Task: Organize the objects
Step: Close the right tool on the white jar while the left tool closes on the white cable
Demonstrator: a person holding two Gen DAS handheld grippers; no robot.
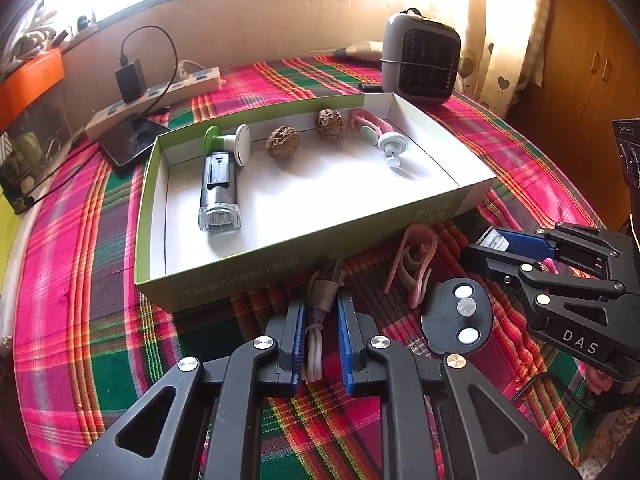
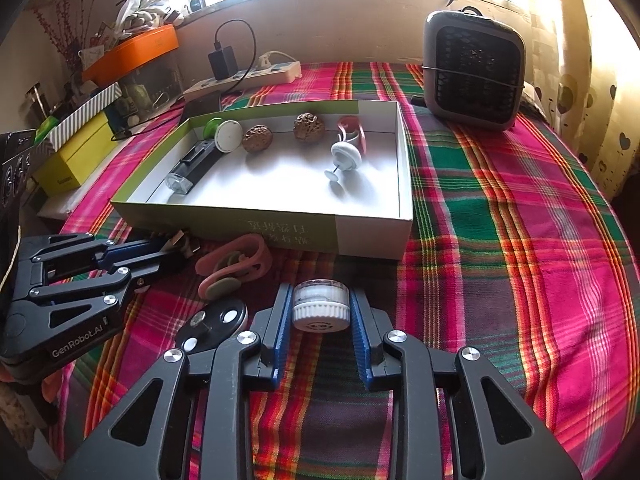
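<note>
My left gripper (image 1: 322, 308) is shut on a coiled white USB cable (image 1: 318, 320) that lies on the plaid cloth just in front of the green box (image 1: 240, 280). In the right wrist view the left gripper (image 2: 172, 252) shows at the left with the cable's plug (image 2: 182, 242) at its tips. My right gripper (image 2: 320, 312) is shut on a small white jar (image 2: 320, 306) resting on the cloth; it also appears in the left wrist view (image 1: 484, 249). Between the two lie a pink clip (image 1: 414, 264) and a black oval disc (image 1: 458, 316).
The box holds a flashlight (image 1: 219, 192), a green and white suction piece (image 1: 232, 142), two walnuts (image 1: 283, 142) and another pink clip (image 1: 380, 132). Behind it stand a grey heater (image 1: 420, 60), a power strip (image 1: 160, 96) and a dark phone (image 1: 132, 142). Yellow boxes (image 2: 76, 160) sit at the left.
</note>
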